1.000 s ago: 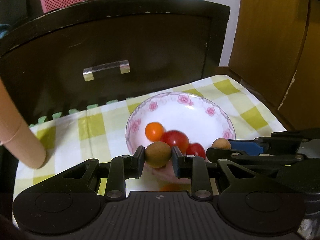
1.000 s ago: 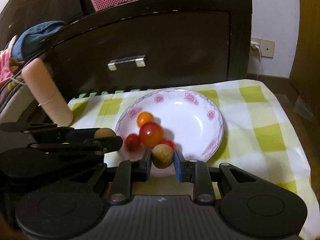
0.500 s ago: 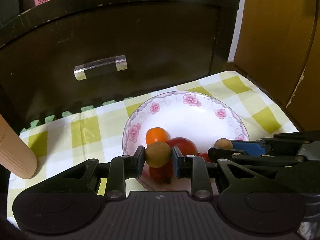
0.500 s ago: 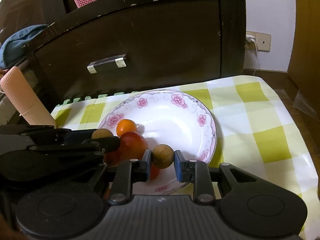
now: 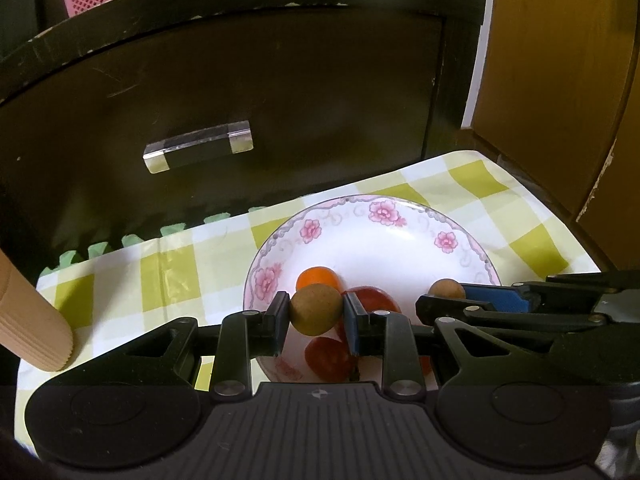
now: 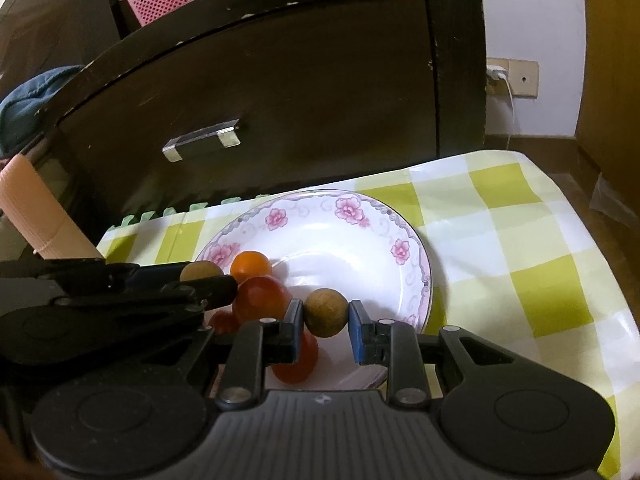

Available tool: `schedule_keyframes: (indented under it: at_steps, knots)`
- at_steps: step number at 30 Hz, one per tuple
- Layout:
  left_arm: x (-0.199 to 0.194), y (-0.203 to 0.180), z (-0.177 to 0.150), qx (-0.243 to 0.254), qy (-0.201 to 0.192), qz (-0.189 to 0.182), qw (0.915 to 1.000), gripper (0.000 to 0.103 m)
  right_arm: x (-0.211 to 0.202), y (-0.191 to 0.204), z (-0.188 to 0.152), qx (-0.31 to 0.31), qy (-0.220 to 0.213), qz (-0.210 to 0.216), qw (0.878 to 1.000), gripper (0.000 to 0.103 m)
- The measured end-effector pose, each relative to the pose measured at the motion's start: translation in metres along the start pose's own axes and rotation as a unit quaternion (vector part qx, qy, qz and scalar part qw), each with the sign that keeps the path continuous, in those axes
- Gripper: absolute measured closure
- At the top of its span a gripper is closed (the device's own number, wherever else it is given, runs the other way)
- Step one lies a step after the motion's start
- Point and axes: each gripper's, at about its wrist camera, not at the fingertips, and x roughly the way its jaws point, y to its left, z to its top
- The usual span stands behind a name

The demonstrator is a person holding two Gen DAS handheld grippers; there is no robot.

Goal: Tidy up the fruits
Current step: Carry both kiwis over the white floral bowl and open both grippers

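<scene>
Left wrist view: your left gripper (image 5: 316, 314) clamps a round brown longan (image 5: 316, 309) at lower centre, now lower over the flowered white plate (image 5: 380, 236). Your right gripper (image 6: 325, 330) likewise pinches its brown fruit (image 6: 326, 312); both look ready to release beside the tomatoes (image 6: 260, 298).

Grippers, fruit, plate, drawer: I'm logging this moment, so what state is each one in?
Left gripper: shut on a brown round fruit, over the plate.
Right gripper: shut on another brown fruit, over the plate.
Plate: upright on the checked cloth, holding fruit.
Orange fruit: resting in the plate.
Red tomatoes: resting in the plate, partly hidden by the grippers.
Drawer: closed.
</scene>
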Motion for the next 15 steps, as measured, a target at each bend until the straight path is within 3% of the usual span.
schedule_keyframes:
  at_steps: [15]
  knots:
    - [-0.0004,0.0012,0.0024,0.004,0.001,0.005,1.0000,0.060,0.0034,-0.0029,-0.0008,0.005,0.004,-0.009,1.000,0.078]
